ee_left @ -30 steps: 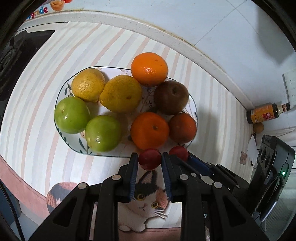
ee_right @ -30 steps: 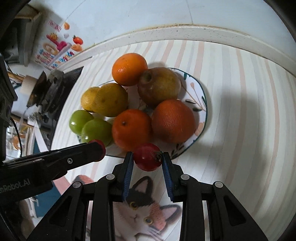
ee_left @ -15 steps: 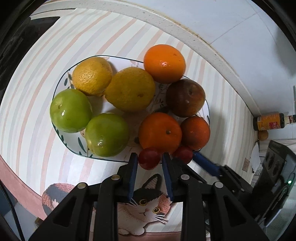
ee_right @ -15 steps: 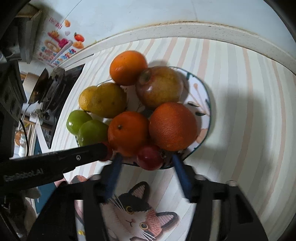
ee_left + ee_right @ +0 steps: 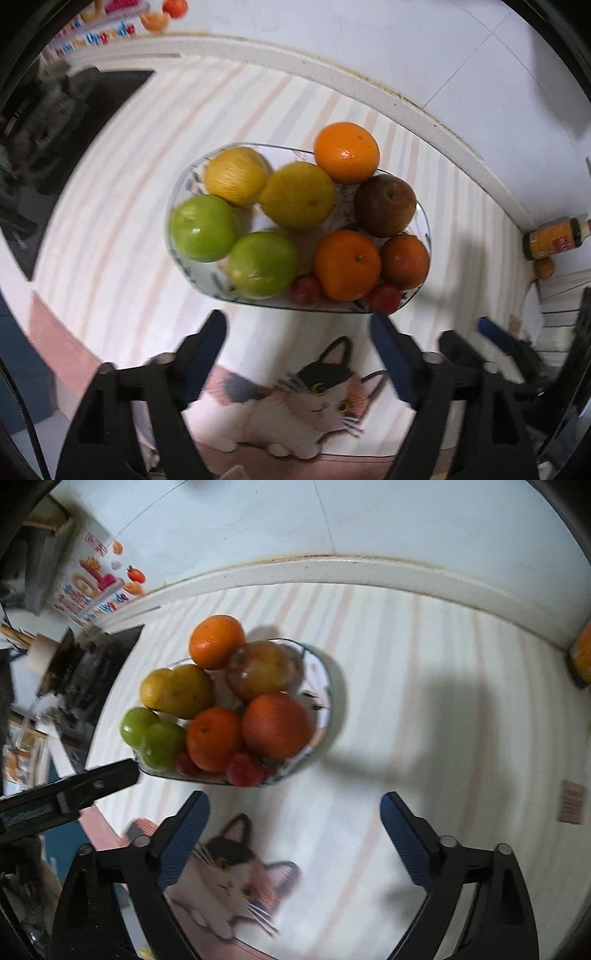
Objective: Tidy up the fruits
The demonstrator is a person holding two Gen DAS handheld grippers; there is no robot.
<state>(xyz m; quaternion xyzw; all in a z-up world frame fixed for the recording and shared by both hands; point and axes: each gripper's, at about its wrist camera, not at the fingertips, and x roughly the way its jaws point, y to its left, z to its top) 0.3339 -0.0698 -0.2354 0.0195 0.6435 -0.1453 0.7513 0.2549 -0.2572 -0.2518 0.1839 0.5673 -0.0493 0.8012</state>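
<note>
An oval patterned plate (image 5: 181, 206) (image 5: 323, 686) holds several fruits: oranges, yellow citrus, green apples and a brown pear. Two small red fruits lie at its near rim, one on the left (image 5: 304, 289) (image 5: 184, 763) and one on the right (image 5: 385, 297) (image 5: 244, 773). My left gripper (image 5: 297, 321) is open and empty, held back from the plate's near edge. My right gripper (image 5: 293, 801) is open and empty, also back from the plate. The left gripper's finger shows in the right wrist view (image 5: 107, 777).
The plate sits on a striped cloth with a cat picture (image 5: 317, 402) near me. A brown bottle (image 5: 554, 238) lies at the right by the wall. A dark stove (image 5: 85, 664) is at the left. A colourful box (image 5: 92, 590) leans against the white wall.
Both grippers let go of their small red fruits on the plate's near rim, opened wide and pulled back from the plate.
</note>
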